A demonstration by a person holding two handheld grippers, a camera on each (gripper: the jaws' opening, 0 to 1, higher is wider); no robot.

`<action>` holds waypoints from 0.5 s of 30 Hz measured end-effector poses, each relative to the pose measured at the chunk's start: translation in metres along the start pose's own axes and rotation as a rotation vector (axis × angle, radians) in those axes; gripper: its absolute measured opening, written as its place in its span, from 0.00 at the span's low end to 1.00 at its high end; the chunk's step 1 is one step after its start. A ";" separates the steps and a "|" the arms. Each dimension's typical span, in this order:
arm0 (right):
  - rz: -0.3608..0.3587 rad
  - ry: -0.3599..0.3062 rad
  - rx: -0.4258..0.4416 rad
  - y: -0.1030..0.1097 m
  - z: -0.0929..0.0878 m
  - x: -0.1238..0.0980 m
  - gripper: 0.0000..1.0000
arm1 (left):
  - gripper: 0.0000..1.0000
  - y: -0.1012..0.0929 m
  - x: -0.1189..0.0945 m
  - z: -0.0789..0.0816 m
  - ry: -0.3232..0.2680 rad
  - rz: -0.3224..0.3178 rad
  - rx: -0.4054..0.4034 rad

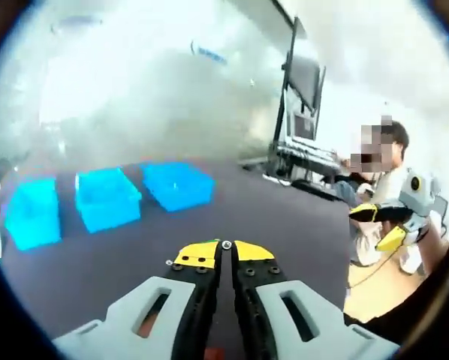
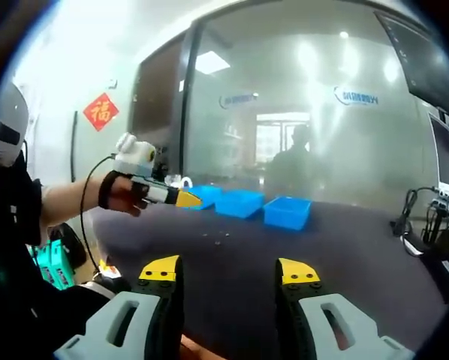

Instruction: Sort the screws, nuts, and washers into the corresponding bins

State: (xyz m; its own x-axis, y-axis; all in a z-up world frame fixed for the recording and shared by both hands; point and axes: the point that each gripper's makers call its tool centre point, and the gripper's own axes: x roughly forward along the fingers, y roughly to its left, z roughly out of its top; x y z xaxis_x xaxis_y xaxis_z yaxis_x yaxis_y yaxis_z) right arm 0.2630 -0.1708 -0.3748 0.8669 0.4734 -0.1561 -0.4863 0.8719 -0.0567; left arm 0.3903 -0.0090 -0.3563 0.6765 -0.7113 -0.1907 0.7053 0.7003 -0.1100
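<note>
Three blue bins (image 1: 106, 196) stand in a row on the dark table (image 1: 284, 225); they also show far off as bins (image 2: 239, 202). My left gripper (image 1: 226, 247) is shut, with a small silver part (image 1: 226, 244) pinched at its yellow tips; I cannot tell which kind of part. From the right gripper view, the left gripper (image 2: 188, 199) is held by a hand above the table, near the leftmost bin. Several small loose parts (image 2: 217, 236) lie on the table. My right gripper (image 2: 228, 270) is open and holds nothing; the right gripper (image 1: 376, 225) also appears at the table's right side.
The person (image 1: 386, 187) holding the grippers sits at the right of the table. Behind the table are a glass wall (image 2: 299, 112) and a monitor on a stand (image 1: 303, 82). Cables (image 2: 416, 206) lie at the table's right end.
</note>
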 end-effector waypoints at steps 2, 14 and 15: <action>0.005 0.002 -0.004 0.002 0.001 0.001 0.45 | 0.06 0.008 -0.015 0.015 -0.069 0.059 0.044; 0.038 0.002 -0.018 0.013 0.005 0.008 0.45 | 0.06 0.076 -0.046 0.041 -0.175 0.241 0.027; 0.039 0.003 -0.020 0.013 0.005 0.008 0.45 | 0.06 0.083 -0.046 0.042 -0.177 0.257 0.039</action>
State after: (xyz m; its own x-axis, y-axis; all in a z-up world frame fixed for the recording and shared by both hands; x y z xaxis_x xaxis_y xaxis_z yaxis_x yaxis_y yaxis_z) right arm 0.2646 -0.1550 -0.3722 0.8468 0.5069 -0.1612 -0.5221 0.8500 -0.0701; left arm 0.4268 0.0788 -0.3156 0.8575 -0.5133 -0.0339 0.5120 0.8580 -0.0419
